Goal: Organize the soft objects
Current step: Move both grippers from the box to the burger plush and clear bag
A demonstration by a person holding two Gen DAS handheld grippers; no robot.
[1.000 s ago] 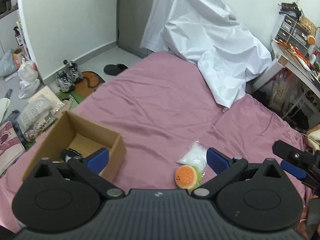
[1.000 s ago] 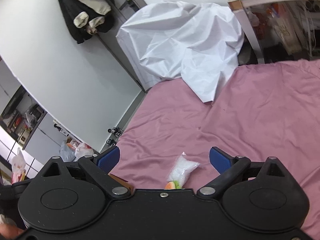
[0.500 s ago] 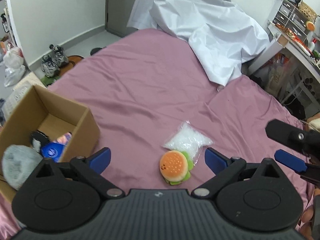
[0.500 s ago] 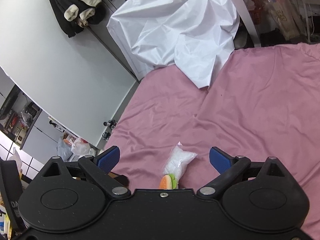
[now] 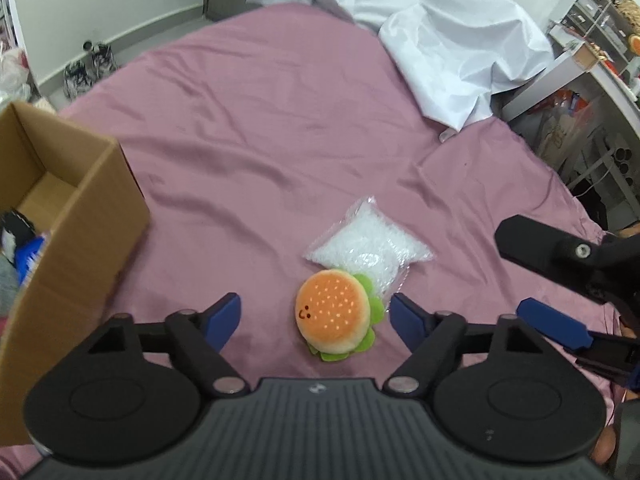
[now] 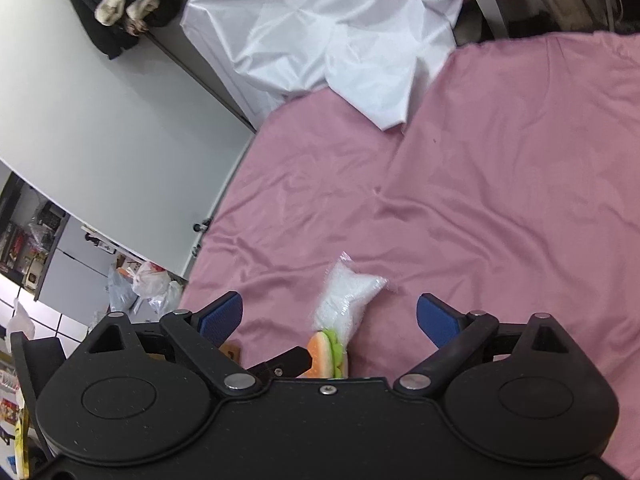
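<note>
**Burger plush sits between the left claw's fingers on the pink bed**

The plush burger (image 5: 334, 316) lies on the pink bedsheet (image 5: 260, 140), and everything else is easiest placed from it. The left gripper (image 5: 315, 316) hangs right over it, blue pads either side; its jaws have just been closing in, yet they stand apart and neither pad presses the toy. Touching the burger's far edge, partly tucked under it, is a clear bag of white filling (image 5: 368, 244). Off to the burger's left stands an open cardboard box (image 5: 80, 216) with a few things inside. To its right waits the right gripper (image 6: 330, 316), jaws wide apart, nothing between them. Well beyond the burger, a crumpled white sheet (image 5: 452, 44) drapes the bed's far end.
</note>
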